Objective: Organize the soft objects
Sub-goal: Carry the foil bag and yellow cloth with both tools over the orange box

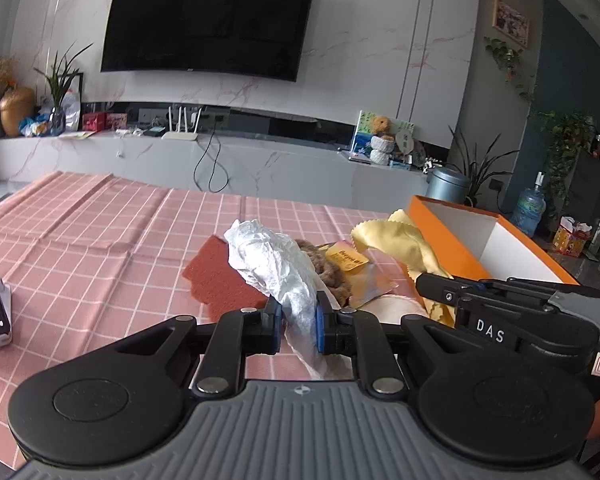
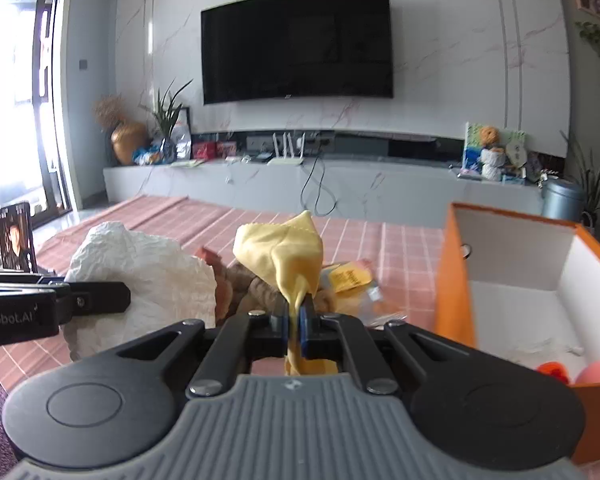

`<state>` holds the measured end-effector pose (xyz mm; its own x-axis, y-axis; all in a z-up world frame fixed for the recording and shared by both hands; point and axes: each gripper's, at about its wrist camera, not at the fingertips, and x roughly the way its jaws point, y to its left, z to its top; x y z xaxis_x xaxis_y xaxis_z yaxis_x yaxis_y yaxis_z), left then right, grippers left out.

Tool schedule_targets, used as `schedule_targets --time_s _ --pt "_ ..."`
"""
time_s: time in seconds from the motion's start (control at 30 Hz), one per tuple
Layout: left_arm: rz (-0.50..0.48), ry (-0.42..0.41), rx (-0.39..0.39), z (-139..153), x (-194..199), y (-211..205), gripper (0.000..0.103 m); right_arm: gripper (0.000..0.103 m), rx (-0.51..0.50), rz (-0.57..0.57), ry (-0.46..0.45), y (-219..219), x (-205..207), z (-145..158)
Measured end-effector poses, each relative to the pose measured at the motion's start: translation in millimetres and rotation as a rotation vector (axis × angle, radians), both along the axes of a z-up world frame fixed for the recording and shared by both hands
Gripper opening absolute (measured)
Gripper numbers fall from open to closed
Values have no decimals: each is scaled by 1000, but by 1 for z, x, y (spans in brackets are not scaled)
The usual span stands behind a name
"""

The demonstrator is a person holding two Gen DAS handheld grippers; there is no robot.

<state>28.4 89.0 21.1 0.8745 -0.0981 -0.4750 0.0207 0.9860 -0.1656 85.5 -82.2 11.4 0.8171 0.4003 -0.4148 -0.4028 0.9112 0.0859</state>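
My left gripper [image 1: 298, 322] is shut on a crumpled white tissue [image 1: 274, 268], held above the pink checked tablecloth [image 1: 100, 240]; the tissue also shows at the left of the right wrist view [image 2: 148, 280]. My right gripper [image 2: 298, 322] is shut on a yellow cloth [image 2: 288, 254], lifted just left of the open orange box [image 2: 456, 292]. The yellow cloth [image 1: 400, 240] and orange box [image 1: 456, 252] also show in the left wrist view. A brown plush toy [image 2: 260, 288] and a yellow-labelled packet [image 2: 350, 278] lie on the table between the grippers. A red cloth [image 1: 220, 276] lies flat beyond the tissue.
The orange box holds a pink item [image 2: 596, 372] and an orange-red item [image 2: 552, 370]. A phone on a stand [image 2: 16, 240] is at the table's left. A TV bench [image 2: 300, 184] and a grey bin [image 2: 562, 200] stand beyond the table.
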Motion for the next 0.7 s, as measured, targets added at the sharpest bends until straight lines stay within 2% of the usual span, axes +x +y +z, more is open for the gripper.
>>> schedule_targets --time_s 0.37,0.7 --pt "-82 -68 29 23 -9 -31 17 2 51 -83 -77 -45 -35 29" --pt "-174 -131 43 45 15 -67 17 2 45 -179 -116 -96 -38 45"
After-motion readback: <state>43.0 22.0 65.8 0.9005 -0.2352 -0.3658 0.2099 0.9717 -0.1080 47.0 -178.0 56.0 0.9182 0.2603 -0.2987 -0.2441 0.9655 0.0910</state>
